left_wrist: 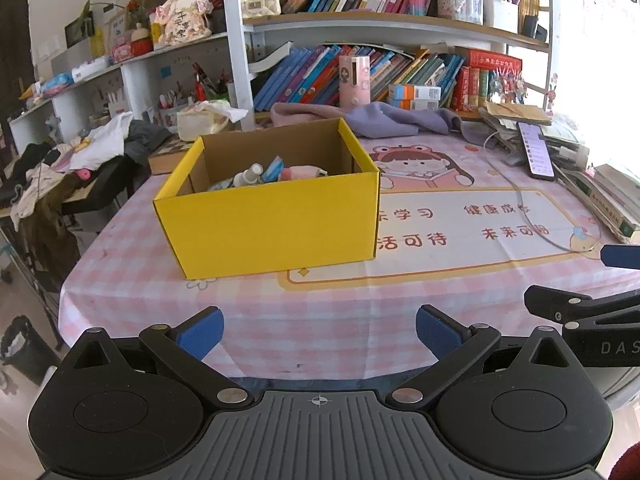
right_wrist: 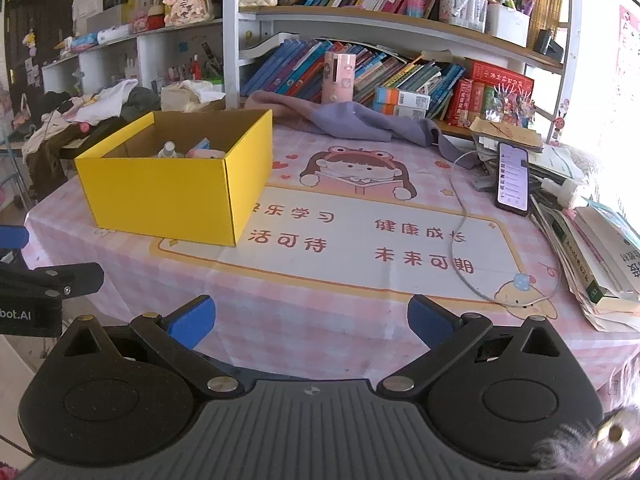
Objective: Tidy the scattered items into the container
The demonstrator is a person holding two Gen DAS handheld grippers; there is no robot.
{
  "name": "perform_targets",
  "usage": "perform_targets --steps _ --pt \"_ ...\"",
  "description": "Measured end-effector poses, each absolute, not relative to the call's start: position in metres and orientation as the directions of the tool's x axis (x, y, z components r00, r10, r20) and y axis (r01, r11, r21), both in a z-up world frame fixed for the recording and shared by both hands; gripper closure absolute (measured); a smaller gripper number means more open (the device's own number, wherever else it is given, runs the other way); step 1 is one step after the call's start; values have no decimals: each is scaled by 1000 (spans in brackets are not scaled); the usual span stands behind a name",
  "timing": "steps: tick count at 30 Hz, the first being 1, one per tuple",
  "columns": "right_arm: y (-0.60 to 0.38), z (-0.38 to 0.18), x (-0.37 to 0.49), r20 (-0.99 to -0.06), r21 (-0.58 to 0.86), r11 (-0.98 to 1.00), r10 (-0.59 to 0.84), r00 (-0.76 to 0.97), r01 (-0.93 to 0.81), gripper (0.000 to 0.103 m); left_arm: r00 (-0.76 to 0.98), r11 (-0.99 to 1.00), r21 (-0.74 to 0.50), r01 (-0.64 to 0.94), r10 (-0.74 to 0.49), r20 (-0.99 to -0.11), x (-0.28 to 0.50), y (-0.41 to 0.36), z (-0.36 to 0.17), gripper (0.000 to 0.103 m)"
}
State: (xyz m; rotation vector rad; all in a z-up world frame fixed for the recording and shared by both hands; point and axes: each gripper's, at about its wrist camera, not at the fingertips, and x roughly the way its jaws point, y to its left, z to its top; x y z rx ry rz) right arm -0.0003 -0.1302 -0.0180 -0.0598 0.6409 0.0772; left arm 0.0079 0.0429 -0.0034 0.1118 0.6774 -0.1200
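A yellow cardboard box (left_wrist: 272, 220) (right_wrist: 168, 196) stands open-topped on the pink checked tablecloth (left_wrist: 320, 312) (right_wrist: 320, 312). Inside it lie a small white bottle (left_wrist: 250, 174) (right_wrist: 168, 150), a blue item (left_wrist: 274, 168) and a pink item (left_wrist: 304, 172). My left gripper (left_wrist: 319, 330) hangs open near the table's front edge, nothing between its blue pads. My right gripper (right_wrist: 311, 320) is also open and empty, to the right of the left one. Each gripper shows at the edge of the other's view.
A phone (right_wrist: 512, 178) leans on stacked books and papers (right_wrist: 600, 248) at the table's right, with a white cable (right_wrist: 460, 232) trailing across the cloth. A purple cloth (right_wrist: 360, 122) lies at the back before the bookshelf. Clothes pile on a desk (left_wrist: 80, 160) to the left.
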Motion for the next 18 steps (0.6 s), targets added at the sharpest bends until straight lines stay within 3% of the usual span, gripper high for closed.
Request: perform_targets --steps 18 --pt "-128 -20 -4 -612 -29 997 44 790 -78 0 763 985 73 157 -74 -642 5 47 -6 0"
